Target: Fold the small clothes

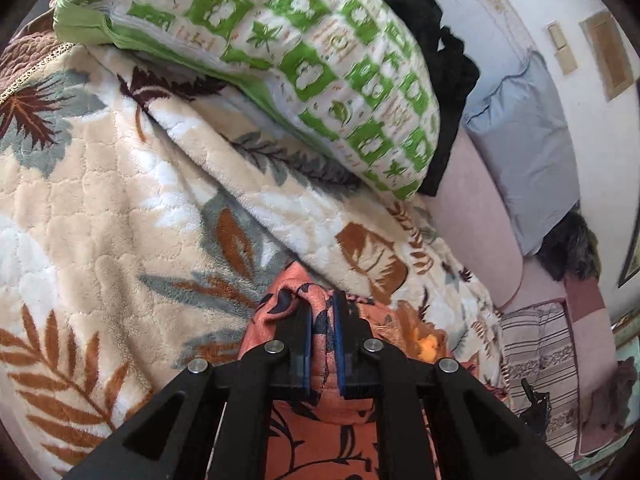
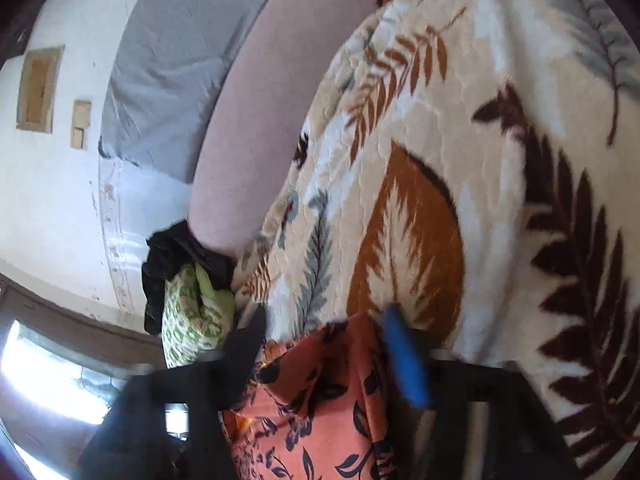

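An orange garment with a dark floral print (image 1: 320, 412) lies on a cream blanket with leaf patterns (image 1: 100, 208). My left gripper (image 1: 321, 304) is shut on a fold of the orange garment, the cloth pinched between the blue pads. In the right wrist view the same garment (image 2: 320, 400) bunches between the fingers of my right gripper (image 2: 326, 316), whose jaws stand wide apart around it. The right view is blurred by motion.
A green-and-white patterned pillow (image 1: 288, 52) lies on the blanket ahead, with black cloth (image 1: 440, 60) behind it. A pink sofa cushion (image 1: 472, 216) and a grey pillow (image 1: 528, 140) sit to the right. The leaf blanket (image 2: 460, 160) fills the right wrist view.
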Available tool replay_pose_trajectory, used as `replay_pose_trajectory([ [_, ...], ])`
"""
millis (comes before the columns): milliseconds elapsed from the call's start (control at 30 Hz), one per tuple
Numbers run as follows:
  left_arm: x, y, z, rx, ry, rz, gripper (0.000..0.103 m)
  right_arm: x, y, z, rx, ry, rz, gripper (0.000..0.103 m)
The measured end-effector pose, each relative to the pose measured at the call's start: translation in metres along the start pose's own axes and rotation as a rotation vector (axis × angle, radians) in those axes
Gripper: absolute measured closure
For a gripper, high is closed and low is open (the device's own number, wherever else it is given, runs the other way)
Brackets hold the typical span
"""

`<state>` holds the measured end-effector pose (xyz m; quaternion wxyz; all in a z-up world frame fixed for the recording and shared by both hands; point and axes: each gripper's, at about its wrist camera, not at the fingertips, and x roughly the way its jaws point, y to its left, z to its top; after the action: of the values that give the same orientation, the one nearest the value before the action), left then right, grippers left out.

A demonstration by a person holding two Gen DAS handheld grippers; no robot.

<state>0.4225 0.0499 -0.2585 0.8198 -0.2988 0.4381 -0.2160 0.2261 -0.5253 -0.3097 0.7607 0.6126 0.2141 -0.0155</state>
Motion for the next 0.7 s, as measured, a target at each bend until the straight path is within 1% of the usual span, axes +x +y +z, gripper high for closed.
replay_pose_trajectory([
  [33,-0.009,-0.005,0.0,0.005,-0.037,-0.016,0.088,-0.016,0.001,0.001,0.018,-0.069,0.031,0.009],
  [67,-0.019,-0.011,0.0,0.013,-0.09,-0.004,0.068,-0.027,0.004,0.001,0.018,-0.102,0.056,0.009],
  [100,-0.032,-0.017,-0.001,0.018,-0.155,0.043,0.039,-0.034,0.011,0.001,-0.008,-0.095,0.044,0.011],
  [133,-0.043,-0.024,-0.002,0.022,-0.217,0.095,0.028,-0.038,0.021,-0.002,-0.055,-0.077,0.011,0.013],
  [167,-0.057,-0.031,-0.006,0.032,-0.27,0.124,0.021,-0.042,0.031,-0.007,-0.109,-0.068,-0.015,0.016],
  [200,-0.069,-0.038,-0.009,0.044,-0.299,0.135,0.021,-0.046,0.043,-0.015,-0.165,-0.063,-0.042,0.025],
  [233,-0.077,-0.047,-0.014,0.063,-0.301,0.143,0.021,-0.047,0.055,-0.024,-0.22,-0.047,-0.077,0.029],
  [267,-0.082,-0.058,-0.022,0.101,-0.28,0.16,0.021,-0.05,0.065,-0.037,-0.277,-0.024,-0.114,0.03],
  [300,-0.085,-0.072,-0.033,0.165,-0.25,0.177,0.021,-0.053,0.074,-0.052,-0.333,-0.003,-0.143,0.032],
  [333,-0.084,-0.088,-0.048,0.241,-0.224,0.211,0.021,-0.056,0.083,-0.068,-0.387,0.013,-0.165,0.032],
  [400,-0.076,-0.117,-0.08,0.385,-0.183,0.296,0.018,-0.062,0.091,-0.104,-0.477,0.057,-0.213,0.032],
  [500,-0.055,-0.145,-0.131,0.556,-0.122,0.355,0.015,-0.066,0.098,-0.154,-0.575,0.133,-0.281,0.033],
  [533,-0.047,-0.15,-0.146,0.591,-0.111,0.378,0.015,-0.067,0.1,-0.166,-0.602,0.154,-0.311,0.033],
  [600,-0.034,-0.151,-0.165,0.615,-0.083,0.416,0.015,-0.071,0.104,-0.186,-0.642,0.172,-0.357,0.033],
  [667,-0.022,-0.144,-0.175,0.632,-0.03,0.423,0.015,-0.075,0.109,-0.195,-0.661,0.177,-0.381,0.033],
  [700,-0.018,-0.139,-0.176,0.636,-0.019,0.455,0.015,-0.075,0.114,-0.196,-0.664,0.173,-0.394,0.033],
])
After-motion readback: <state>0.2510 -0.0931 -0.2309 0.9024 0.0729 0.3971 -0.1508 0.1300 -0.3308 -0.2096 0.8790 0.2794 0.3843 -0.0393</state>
